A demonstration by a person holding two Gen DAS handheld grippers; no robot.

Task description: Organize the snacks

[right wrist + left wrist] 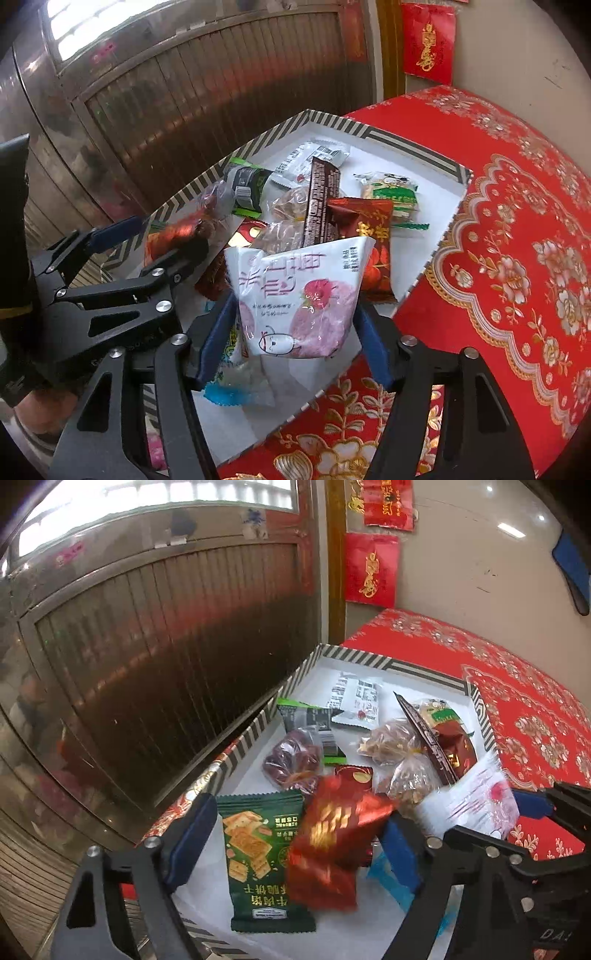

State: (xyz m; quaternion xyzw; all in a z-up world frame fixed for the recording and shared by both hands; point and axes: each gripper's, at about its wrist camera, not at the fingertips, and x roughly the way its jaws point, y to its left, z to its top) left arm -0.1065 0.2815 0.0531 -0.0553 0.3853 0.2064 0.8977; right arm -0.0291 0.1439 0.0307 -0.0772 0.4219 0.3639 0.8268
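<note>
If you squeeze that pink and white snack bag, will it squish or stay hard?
The pink and white snack bag probably squishes: between the right tool's fingers its top edge curls and bows. Its shiny plastic looks a bit slippery. It seems light, since it sits held over the striped box without sagging much.

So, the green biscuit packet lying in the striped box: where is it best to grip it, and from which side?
Probably the green biscuit packet is best gripped at its flat crimped bottom seam, coming from the near open side of the striped box. It lies flat there; the red packet overlaps its right edge.
</note>
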